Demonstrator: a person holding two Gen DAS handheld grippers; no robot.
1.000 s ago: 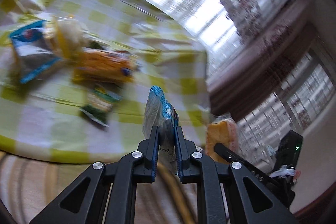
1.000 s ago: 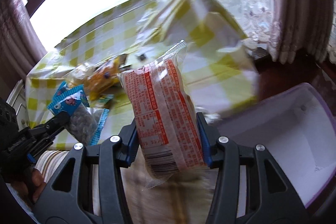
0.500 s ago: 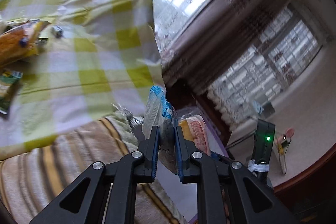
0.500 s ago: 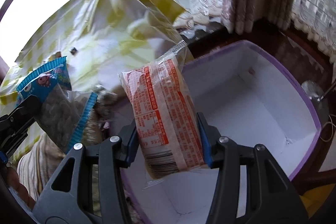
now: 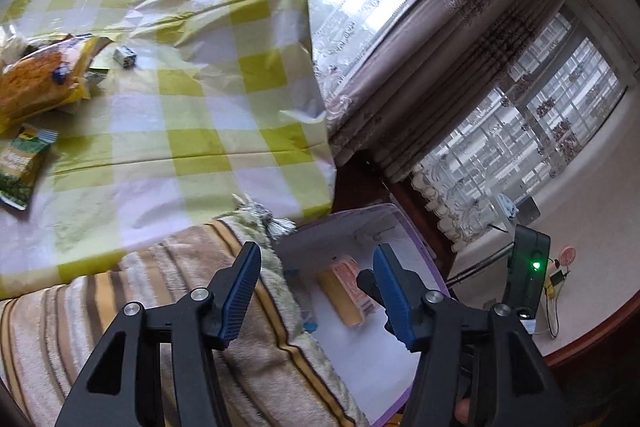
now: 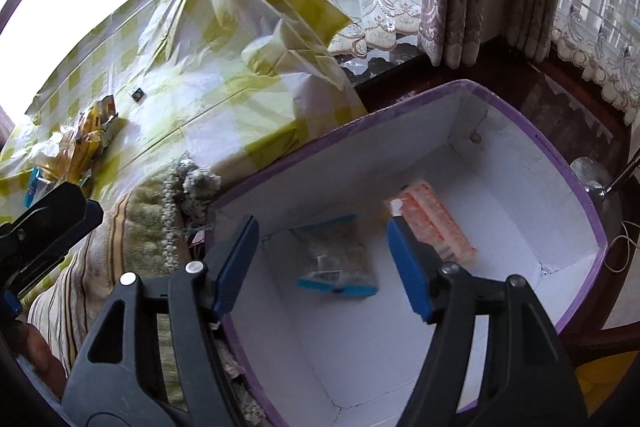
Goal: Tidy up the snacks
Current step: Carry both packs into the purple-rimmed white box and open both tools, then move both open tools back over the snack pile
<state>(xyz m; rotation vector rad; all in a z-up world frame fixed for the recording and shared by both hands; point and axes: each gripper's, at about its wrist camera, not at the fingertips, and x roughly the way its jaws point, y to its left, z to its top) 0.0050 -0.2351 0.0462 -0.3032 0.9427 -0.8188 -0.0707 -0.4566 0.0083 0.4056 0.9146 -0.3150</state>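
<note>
**Both claws spreading over the box, packets lying inside**

Your right claw (image 6: 324, 263) hangs over the white cardboard box with the purple rim (image 6: 576, 187), its jaws opening with nothing between the blue pads. Below it lie the two snacks: the clear blue-edged packet of dark nuts or seeds (image 6: 338, 263) near the box's middle, and the orange-and-white printed wrapper (image 6: 434, 223) toward the far wall. Neither is pinched.

Your left claw (image 5: 316, 293) is likewise spreading and empty, pointed down at the box's near corner across the striped beige blanket (image 5: 168, 303). It sits there, by my reading, because the box stands lower than the surface, beside its edge, so packets must be let fall in.

More remains: on the yellow-checked tablecloth (image 5: 192, 107) near the surface's left edge wait a yellow-orange bag (image 5: 36, 83) and a small green packet (image 5: 22, 167).
</note>
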